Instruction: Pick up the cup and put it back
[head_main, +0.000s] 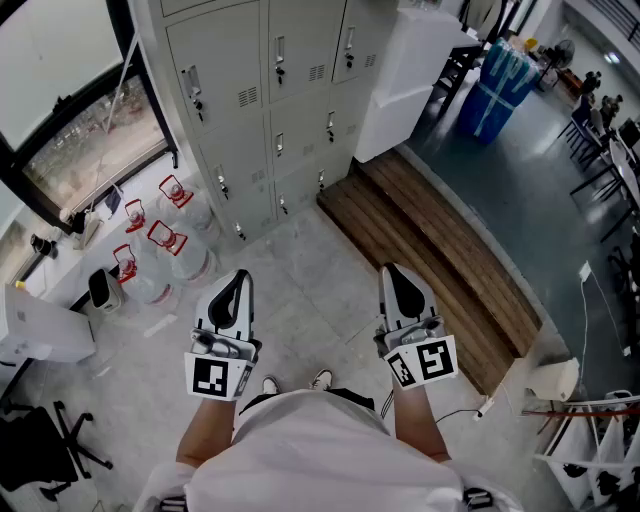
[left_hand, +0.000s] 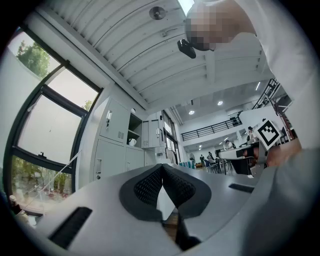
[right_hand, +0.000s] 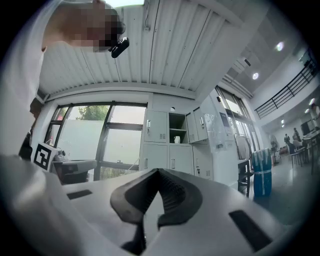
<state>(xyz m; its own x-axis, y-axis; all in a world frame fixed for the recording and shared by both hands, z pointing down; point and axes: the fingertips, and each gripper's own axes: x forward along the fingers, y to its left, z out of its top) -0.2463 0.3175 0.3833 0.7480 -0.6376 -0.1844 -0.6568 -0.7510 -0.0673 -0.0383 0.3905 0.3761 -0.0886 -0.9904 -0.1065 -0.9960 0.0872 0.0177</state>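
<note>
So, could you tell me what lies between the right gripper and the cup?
Nothing: the right gripper view shows the cup in the open locker beyond the right gripper; the head view shows bare floor.

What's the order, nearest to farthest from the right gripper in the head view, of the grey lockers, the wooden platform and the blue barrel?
From the right gripper:
1. Wooden platform, on the floor just to its right.
2. Grey lockers, ahead and to the left.
3. Blue barrel, far ahead on the right, past the platform's far end.
</note>
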